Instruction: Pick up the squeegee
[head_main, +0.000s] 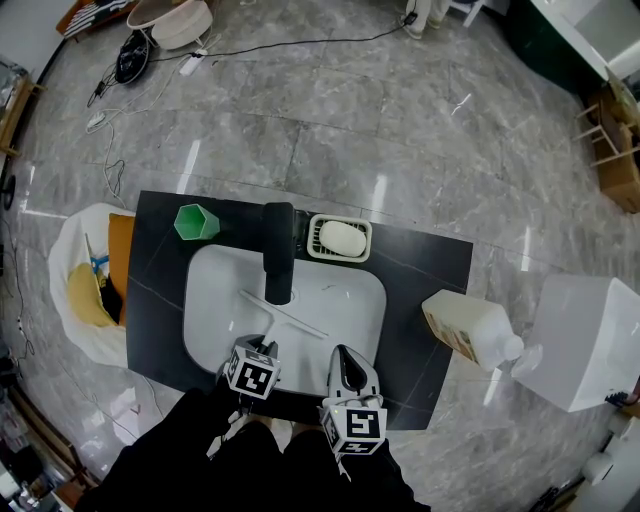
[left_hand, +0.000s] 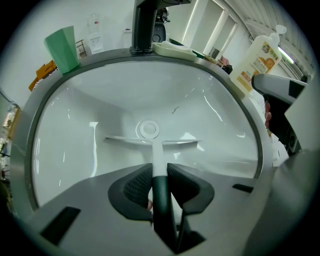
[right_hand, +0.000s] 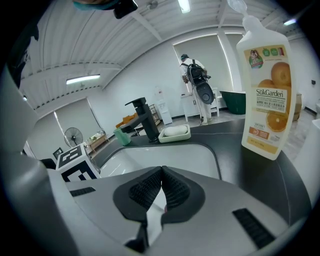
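Note:
A white squeegee (head_main: 285, 312) lies in the white sink basin (head_main: 215, 275), its blade crossing the bowl near the drain. In the left gripper view its white neck (left_hand: 157, 155) runs into a dark handle that sits between the pads. My left gripper (left_hand: 159, 167) points steeply down at the basin's near edge (head_main: 252, 345) and is shut on that handle. My right gripper (head_main: 345, 358) hovers over the front right rim of the sink. Its jaws (right_hand: 161, 172) meet at the tips with nothing between them.
A black faucet (head_main: 278, 250) stands at the back of the sink, with a green cup (head_main: 194, 222) to its left and a soap dish (head_main: 340, 238) to its right. An orange-labelled bottle (head_main: 465, 328) lies on the dark counter at right. A white bin (head_main: 590, 340) stands beyond.

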